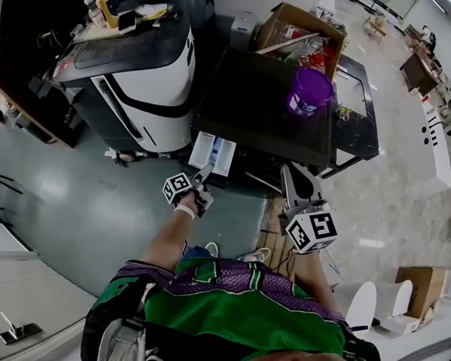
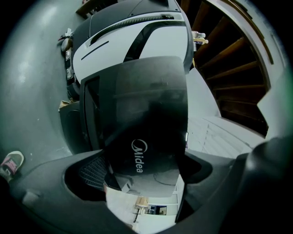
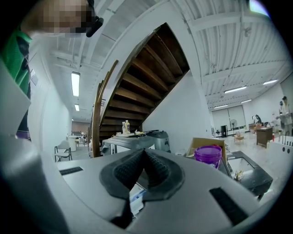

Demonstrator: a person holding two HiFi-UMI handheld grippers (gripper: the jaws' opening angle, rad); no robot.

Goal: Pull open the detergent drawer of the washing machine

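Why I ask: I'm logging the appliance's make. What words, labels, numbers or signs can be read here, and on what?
"Midea": on the dark glossy front of the detergent drawer, between the left gripper's jaws.
Purple tub: its label is too small to read.
Bottles on the neighbouring machine: their print is too small to read.
Marker cubes: square patterns only, no words.

The drawer (image 1: 213,155) is smooth white plastic inside; its front (image 2: 146,137) is glossy black and mirrors the room. The washer (image 1: 266,98) top is dark and smooth. The tub (image 1: 309,91) is shiny purple plastic and the box (image 1: 296,21) is brown cardboard. The floor (image 1: 99,213) is smooth with a slight shine. The pads (image 3: 160,171) of the right gripper (image 3: 143,153) are matt and ribbed.
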